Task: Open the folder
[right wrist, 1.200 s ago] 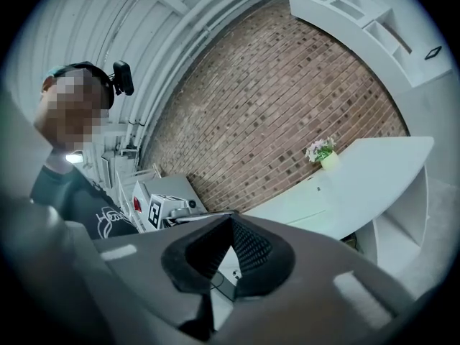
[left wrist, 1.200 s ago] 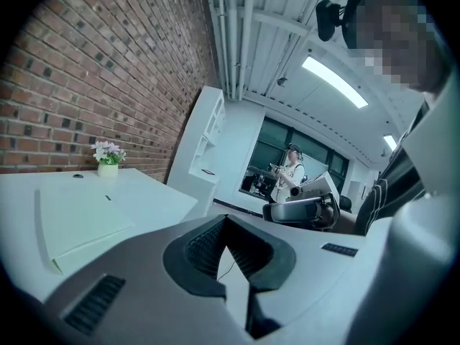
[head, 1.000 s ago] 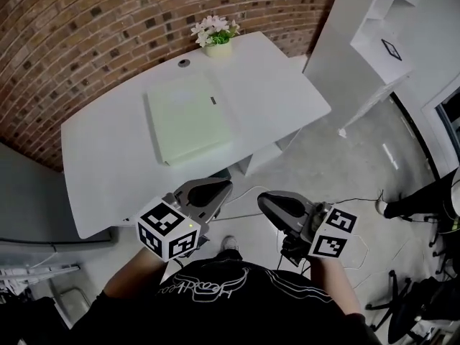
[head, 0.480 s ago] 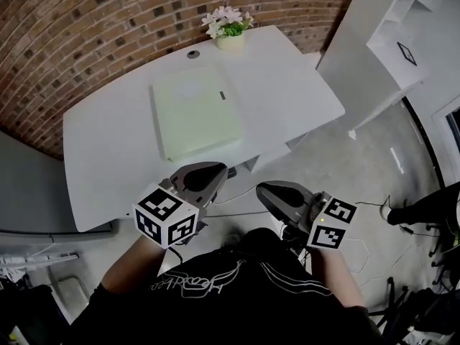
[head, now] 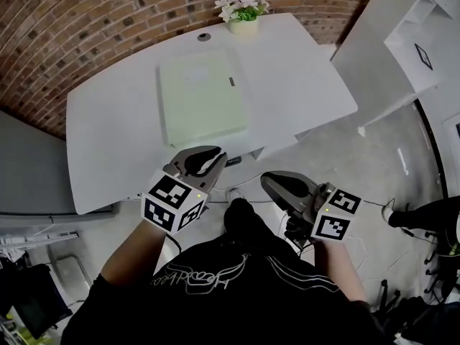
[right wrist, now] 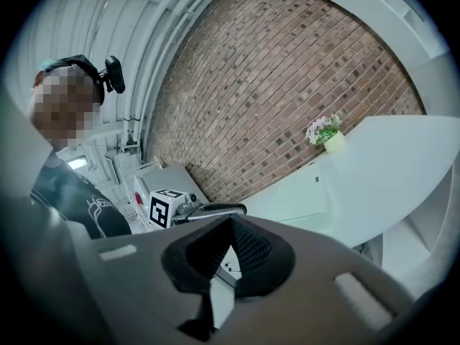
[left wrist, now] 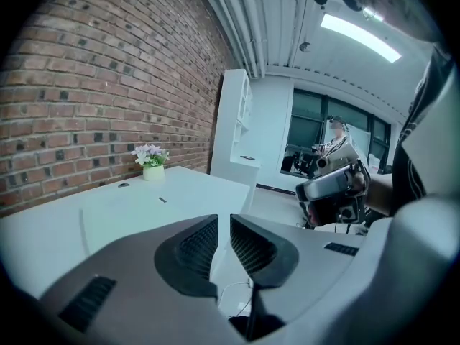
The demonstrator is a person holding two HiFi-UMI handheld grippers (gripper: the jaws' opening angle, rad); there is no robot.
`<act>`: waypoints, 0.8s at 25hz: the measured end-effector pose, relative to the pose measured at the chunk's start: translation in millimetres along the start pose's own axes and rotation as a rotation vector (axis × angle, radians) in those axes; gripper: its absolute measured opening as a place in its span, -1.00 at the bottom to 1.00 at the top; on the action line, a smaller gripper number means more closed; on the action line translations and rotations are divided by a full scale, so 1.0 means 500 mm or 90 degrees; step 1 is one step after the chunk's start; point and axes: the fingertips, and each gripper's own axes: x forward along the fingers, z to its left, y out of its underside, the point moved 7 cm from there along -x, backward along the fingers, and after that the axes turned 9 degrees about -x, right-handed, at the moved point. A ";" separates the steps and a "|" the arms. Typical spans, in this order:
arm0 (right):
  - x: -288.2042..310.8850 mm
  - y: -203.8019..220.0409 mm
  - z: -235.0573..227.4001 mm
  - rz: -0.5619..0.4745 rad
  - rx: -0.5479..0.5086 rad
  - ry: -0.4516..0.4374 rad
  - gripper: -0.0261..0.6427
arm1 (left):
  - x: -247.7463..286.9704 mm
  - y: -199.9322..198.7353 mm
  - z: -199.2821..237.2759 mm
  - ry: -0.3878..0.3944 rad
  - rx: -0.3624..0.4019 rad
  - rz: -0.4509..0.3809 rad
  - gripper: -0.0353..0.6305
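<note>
A closed pale green folder (head: 203, 105) lies flat on the white table (head: 108, 142), with a small dark label near its right edge. The left gripper (head: 210, 159) hovers at the table's near edge, short of the folder. Its jaws are opening, a narrow gap shows between them and nothing is in it (left wrist: 223, 218). The right gripper (head: 269, 182) hangs off the table over the floor, its tips meeting on nothing (right wrist: 230, 221). The folder (left wrist: 136, 210) also appears ahead of the left jaws and beyond the right jaws as folder (right wrist: 295, 196).
A pot of white flowers (head: 243, 9) and a cable grommet (head: 204, 37) sit at the table's far edge by the brick wall. A white shelf unit (head: 424, 42) stands to the right. Cables lie on the floor below; another person's foot (head: 402, 210) is at the right.
Both grippers have come forward and down toward the table's near edge. The left one now reaches the edge, and its jaws have parted slightly. The folder has not moved.
</note>
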 end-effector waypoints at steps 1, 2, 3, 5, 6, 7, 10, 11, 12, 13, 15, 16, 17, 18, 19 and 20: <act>0.001 -0.002 -0.007 0.002 0.001 -0.002 -0.91 | 0.005 -0.002 0.005 -0.010 0.009 0.005 -0.78; 0.003 -0.003 -0.015 0.004 0.002 -0.003 -0.91 | 0.011 -0.004 0.010 -0.018 0.017 0.010 -0.77; 0.004 -0.003 -0.022 0.007 0.005 -0.004 -0.91 | 0.017 -0.005 0.014 -0.025 0.022 0.016 -0.75; 0.007 -0.003 -0.036 0.014 0.017 -0.008 -0.91 | 0.029 -0.005 0.026 -0.038 0.024 0.031 -0.69; 0.009 -0.004 -0.044 0.017 0.024 -0.009 -0.91 | 0.035 -0.007 0.033 -0.045 0.025 0.038 -0.66; 0.011 -0.007 -0.052 0.019 0.029 -0.009 -0.91 | 0.043 -0.009 0.041 -0.053 0.028 0.045 -0.63; 0.018 -0.013 -0.076 0.023 0.038 -0.011 -0.91 | 0.065 -0.011 0.064 -0.080 0.048 0.065 -0.57; 0.020 -0.012 -0.083 0.024 0.042 -0.011 -0.91 | 0.072 -0.009 0.070 -0.090 0.056 0.072 -0.52; 0.022 -0.011 -0.089 0.025 0.046 -0.011 -0.91 | 0.078 -0.007 0.077 -0.101 0.066 0.079 -0.49; 0.024 -0.010 -0.095 0.026 0.050 -0.010 -0.91 | 0.084 -0.005 0.084 -0.111 0.077 0.086 -0.46; 0.031 -0.006 -0.105 0.030 0.057 -0.011 -0.91 | 0.096 0.000 0.099 -0.129 0.101 0.099 -0.44; 0.034 -0.004 -0.108 0.032 0.059 -0.012 -0.91 | 0.102 0.005 0.107 -0.135 0.113 0.107 -0.44; 0.036 -0.002 -0.112 0.034 0.062 -0.014 -0.91 | 0.109 0.011 0.113 -0.140 0.126 0.119 -0.44; 0.037 0.000 -0.116 0.036 0.065 -0.015 -0.91 | 0.117 0.018 0.118 -0.143 0.142 0.134 -0.44; 0.037 0.002 -0.120 0.037 0.068 -0.016 -0.91 | 0.124 0.025 0.121 -0.147 0.161 0.151 -0.44; 0.037 0.003 -0.124 0.037 0.071 -0.016 -0.91 | 0.132 0.032 0.123 -0.153 0.184 0.167 -0.44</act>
